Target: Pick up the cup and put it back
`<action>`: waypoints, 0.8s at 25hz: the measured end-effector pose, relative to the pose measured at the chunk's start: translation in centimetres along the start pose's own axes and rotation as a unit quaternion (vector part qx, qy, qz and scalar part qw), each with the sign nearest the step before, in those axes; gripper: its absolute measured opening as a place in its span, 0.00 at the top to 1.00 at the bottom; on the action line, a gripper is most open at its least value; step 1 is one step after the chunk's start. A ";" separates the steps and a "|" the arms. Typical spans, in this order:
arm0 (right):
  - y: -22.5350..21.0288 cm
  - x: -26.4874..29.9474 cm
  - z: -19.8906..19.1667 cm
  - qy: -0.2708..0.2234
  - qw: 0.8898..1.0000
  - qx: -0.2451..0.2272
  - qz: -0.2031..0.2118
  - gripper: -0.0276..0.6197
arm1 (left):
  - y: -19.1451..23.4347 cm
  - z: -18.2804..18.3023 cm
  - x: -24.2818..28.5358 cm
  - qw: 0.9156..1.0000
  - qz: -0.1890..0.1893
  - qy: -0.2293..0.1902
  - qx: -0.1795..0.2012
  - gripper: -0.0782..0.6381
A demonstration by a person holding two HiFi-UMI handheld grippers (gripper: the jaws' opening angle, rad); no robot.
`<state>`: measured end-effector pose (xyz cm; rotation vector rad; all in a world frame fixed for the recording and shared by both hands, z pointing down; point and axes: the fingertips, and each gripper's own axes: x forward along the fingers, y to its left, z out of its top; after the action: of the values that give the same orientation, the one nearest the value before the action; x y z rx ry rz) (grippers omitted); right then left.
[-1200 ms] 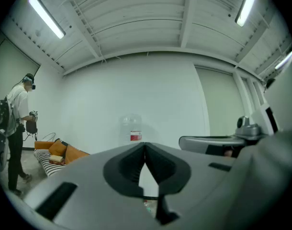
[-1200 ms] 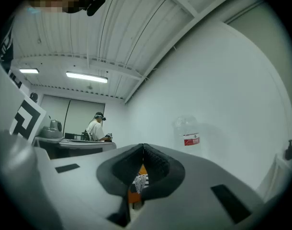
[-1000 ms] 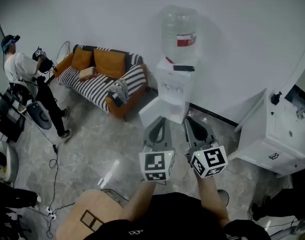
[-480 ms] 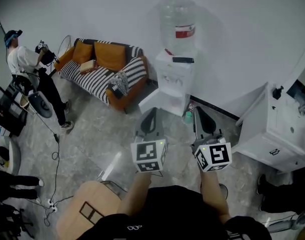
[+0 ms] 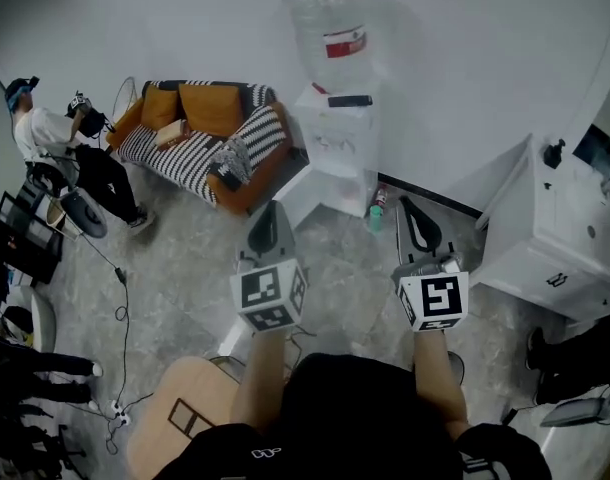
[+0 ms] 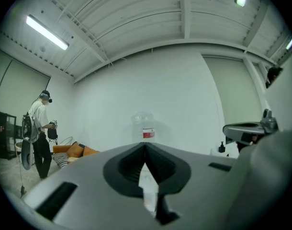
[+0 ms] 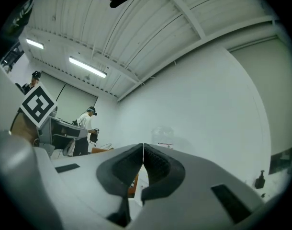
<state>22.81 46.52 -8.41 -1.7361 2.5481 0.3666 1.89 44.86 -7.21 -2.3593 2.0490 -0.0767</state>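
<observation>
Grey floor (image 5: 185, 298) and white wall (image 5: 465, 58) surround a water dispenser (image 5: 337, 143), toward which a person holds the left gripper (image 5: 269, 210) and right gripper (image 5: 409, 206) level, all 4 jaws pressed together and empty, probably on approach, since no cup is visible.

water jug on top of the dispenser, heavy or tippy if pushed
The water jug looks large and rigid, so probably bulky; its fill level can't be read, so its weight is uncertain. Standing high atop the narrow water dispenser, it might rock or topple under a sideways push.
</observation>
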 end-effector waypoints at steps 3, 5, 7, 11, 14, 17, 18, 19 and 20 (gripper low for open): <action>-0.8 0.4 -0.3 0.024 0.998 -0.058 0.009 0.94 | 0.4 0.7 0.5 1.000 0.008 -0.006 -0.005 0.87; 0.0 1.4 -0.8 0.026 0.997 -0.072 0.029 0.94 | 1.5 0.2 1.5 1.000 0.020 -0.004 -0.013 0.87; 0.9 2.5 -2.2 0.029 0.997 -0.060 0.049 0.94 | 2.4 -1.1 2.7 1.000 0.024 0.009 -0.018 0.87; 1.3 7.1 -5.6 0.053 0.995 -0.056 0.060 0.94 | 4.4 -3.9 7.2 0.999 0.023 0.029 -0.033 0.87; 1.5 11.9 -8.1 0.069 0.994 -0.061 0.063 0.94 | 6.7 -6.0 12.4 0.998 0.021 0.046 -0.043 0.87; 1.2 17.8 -10.5 0.087 0.994 -0.044 0.056 0.94 | 8.9 -7.5 18.2 0.997 0.011 0.068 -0.046 0.87; 1.0 20.1 -11.1 0.091 0.994 -0.034 0.050 0.94 | 9.5 -7.8 20.2 0.996 0.004 0.077 -0.044 0.87; 0.9 22.3 -11.5 0.094 0.994 -0.026 0.045 0.94 | 10.2 -8.1 22.2 0.995 -0.004 0.086 -0.041 0.87; 0.9 24.6 -11.9 0.096 0.994 -0.020 0.043 0.94 | 11.0 -8.2 24.1 0.995 -0.010 0.093 -0.040 0.87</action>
<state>13.96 21.78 -0.66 -1.7580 2.7745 0.2680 -5.99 19.58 1.18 -2.5093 2.1450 -0.2255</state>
